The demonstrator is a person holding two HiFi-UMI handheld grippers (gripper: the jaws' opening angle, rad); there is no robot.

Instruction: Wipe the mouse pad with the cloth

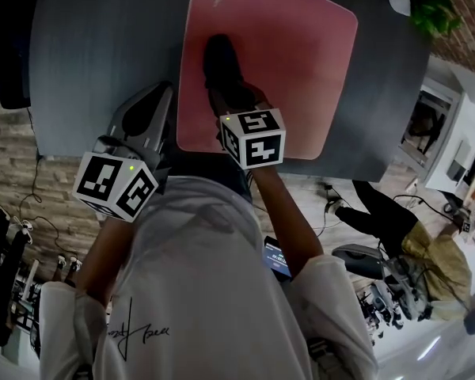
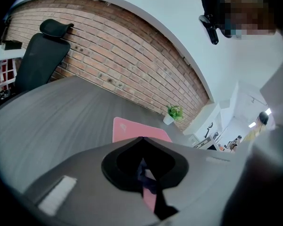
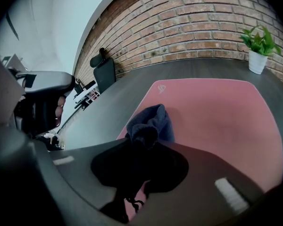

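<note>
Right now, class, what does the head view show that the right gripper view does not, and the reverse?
Head view only: the person's white shirt from above and a second person seated at the right. Right gripper view only: a close look at the right gripper shut on the bunched end of the cloth. Both views: the pink mouse pad with the dark cloth lying on it, and the potted plant at the table's far end.
</note>
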